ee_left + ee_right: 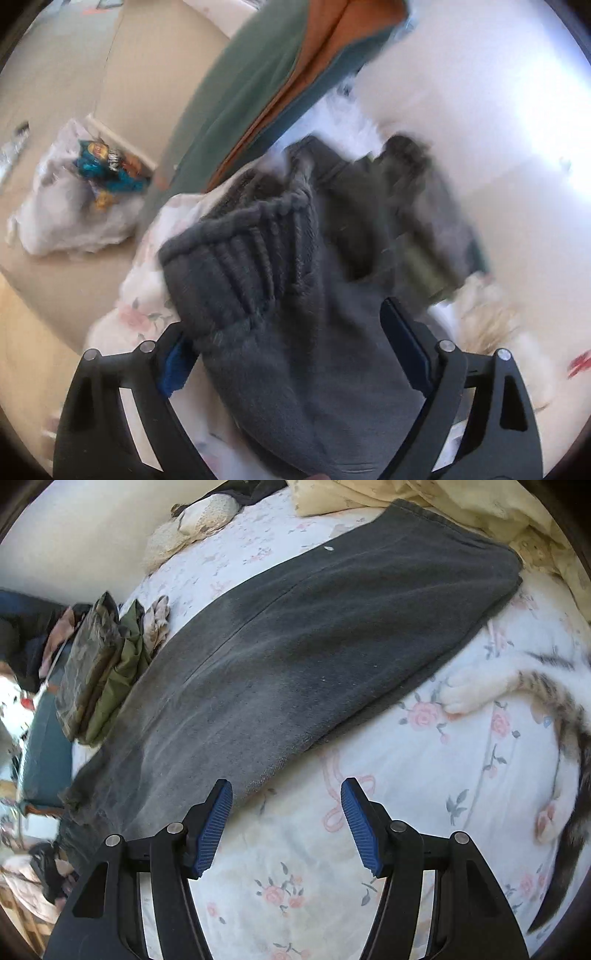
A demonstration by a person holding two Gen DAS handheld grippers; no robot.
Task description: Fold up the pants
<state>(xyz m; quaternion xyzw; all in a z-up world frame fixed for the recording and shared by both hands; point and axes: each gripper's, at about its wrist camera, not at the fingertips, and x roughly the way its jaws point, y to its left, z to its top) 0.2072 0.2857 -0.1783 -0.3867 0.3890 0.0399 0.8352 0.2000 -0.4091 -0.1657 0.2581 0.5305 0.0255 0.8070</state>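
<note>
Dark grey fleece pants (314, 646) lie flat on floral bedsheet (406, 775). Left gripper (291, 354) gapes wide around their ribbed waistband (236, 251), pads not pressing. Right gripper (286, 823) hangs half open, empty.

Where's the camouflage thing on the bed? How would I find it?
Start at the big grey pants spread across the flowery bedsheet. Follow their left edge to a small folded stack lying right beside them. The camouflage bundle is blotchy green and brown, while the piece tucked against it is plain olive green.
</note>
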